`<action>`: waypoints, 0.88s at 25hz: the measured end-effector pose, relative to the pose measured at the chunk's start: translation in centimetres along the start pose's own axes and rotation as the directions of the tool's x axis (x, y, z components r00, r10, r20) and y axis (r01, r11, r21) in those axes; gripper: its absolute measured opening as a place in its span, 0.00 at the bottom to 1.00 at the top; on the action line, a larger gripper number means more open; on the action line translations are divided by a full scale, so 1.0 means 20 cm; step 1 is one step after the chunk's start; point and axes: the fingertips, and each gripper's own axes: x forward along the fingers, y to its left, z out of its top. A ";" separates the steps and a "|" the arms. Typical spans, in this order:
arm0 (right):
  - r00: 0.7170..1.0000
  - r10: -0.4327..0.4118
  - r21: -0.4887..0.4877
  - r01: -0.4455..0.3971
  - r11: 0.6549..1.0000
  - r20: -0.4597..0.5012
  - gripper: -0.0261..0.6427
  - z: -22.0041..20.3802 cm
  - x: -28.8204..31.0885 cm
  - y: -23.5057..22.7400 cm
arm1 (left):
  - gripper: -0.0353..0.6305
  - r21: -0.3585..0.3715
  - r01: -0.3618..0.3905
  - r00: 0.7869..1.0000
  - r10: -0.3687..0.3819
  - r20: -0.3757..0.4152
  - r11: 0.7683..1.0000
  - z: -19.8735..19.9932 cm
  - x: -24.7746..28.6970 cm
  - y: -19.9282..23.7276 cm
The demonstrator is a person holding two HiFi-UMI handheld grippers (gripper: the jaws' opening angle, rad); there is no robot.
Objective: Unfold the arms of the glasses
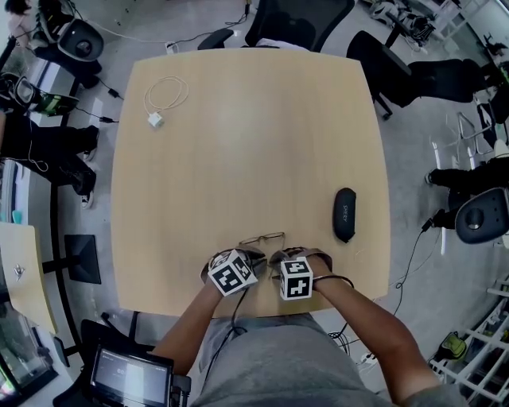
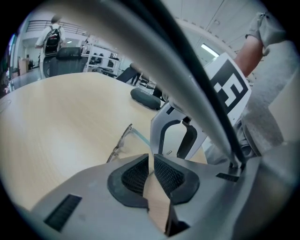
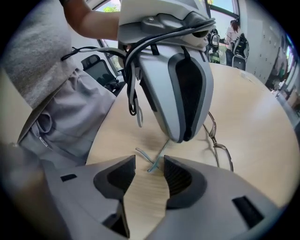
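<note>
Thin-framed glasses (image 1: 262, 238) lie on the wooden table (image 1: 238, 143) near its front edge, just ahead of both grippers. In the right gripper view the lenses (image 3: 219, 146) lie to the right, and two teal arm tips (image 3: 151, 162) cross in front of my jaws. My left gripper (image 1: 251, 254) points down at the table with its jaws closed to a narrow slit (image 2: 151, 171), and one glasses arm (image 2: 139, 136) runs into it. My right gripper (image 3: 149, 176) is open, and the crossed arm tips lie at the mouth of its gap without touching the pads.
A black glasses case (image 1: 344, 213) lies to the right of the glasses. A white charger with a coiled cable (image 1: 163, 99) sits at the table's far left. Office chairs (image 1: 298, 20) stand beyond the far edge, and the front edge is just behind the grippers.
</note>
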 end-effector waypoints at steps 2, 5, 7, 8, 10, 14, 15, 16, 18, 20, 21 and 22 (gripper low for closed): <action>1.000 0.004 0.007 -0.004 1.000 0.002 0.31 0.02 0.00 0.00 | 0.08 0.027 0.041 0.997 -0.039 -0.073 0.999 -0.04 0.05 -0.04; 1.000 0.006 0.014 -0.006 1.000 0.005 0.31 0.02 -0.01 0.00 | 0.07 0.033 0.087 0.986 -0.082 -0.145 0.996 -0.10 0.12 -0.08; 1.000 0.008 0.016 -0.008 1.000 0.005 0.31 0.01 0.00 0.00 | 0.07 0.014 0.093 0.986 -0.090 -0.143 0.996 -0.11 0.12 -0.09; 1.000 0.010 0.017 -0.010 1.000 0.005 0.31 0.01 0.00 0.00 | 0.07 0.007 0.093 0.986 -0.091 -0.140 0.996 -0.11 0.12 -0.09; 1.000 0.014 0.014 -0.014 1.000 0.001 0.31 0.01 -0.01 0.00 | 0.07 -0.001 0.094 0.986 -0.093 -0.140 0.996 -0.12 0.11 -0.09; 0.999 0.036 0.012 -0.035 0.999 -0.011 0.31 -0.02 -0.01 0.03 | 0.07 0.007 0.085 0.983 -0.083 -0.162 0.996 -0.14 0.08 -0.07; 0.999 0.040 0.012 -0.039 0.999 -0.015 0.31 -0.03 -0.01 0.04 | 0.07 0.009 0.081 0.983 -0.078 -0.166 0.997 -0.15 0.07 -0.06; 0.999 0.042 0.011 -0.042 0.999 -0.018 0.31 -0.05 -0.01 0.05 | 0.07 0.011 0.077 0.982 -0.074 -0.171 0.997 -0.16 0.07 -0.06; 0.999 0.043 0.013 -0.043 0.999 -0.022 0.31 -0.07 -0.02 0.06 | 0.07 0.016 0.076 0.979 -0.072 -0.190 0.997 -0.18 0.06 -0.05; 0.999 0.045 0.023 -0.045 0.999 -0.022 0.31 -0.09 -0.02 0.06 | 0.07 0.026 0.077 0.973 -0.069 -0.220 0.997 -0.22 0.05 -0.04; 0.999 0.044 0.027 -0.043 0.999 -0.021 0.31 -0.11 -0.03 0.06 | 0.07 0.028 0.076 0.971 -0.068 -0.229 0.997 -0.23 0.04 -0.03; 0.999 0.040 0.027 -0.040 0.999 -0.020 0.31 -0.12 -0.03 0.06 | 0.07 0.027 0.077 0.970 -0.069 -0.234 0.997 -0.23 0.04 -0.03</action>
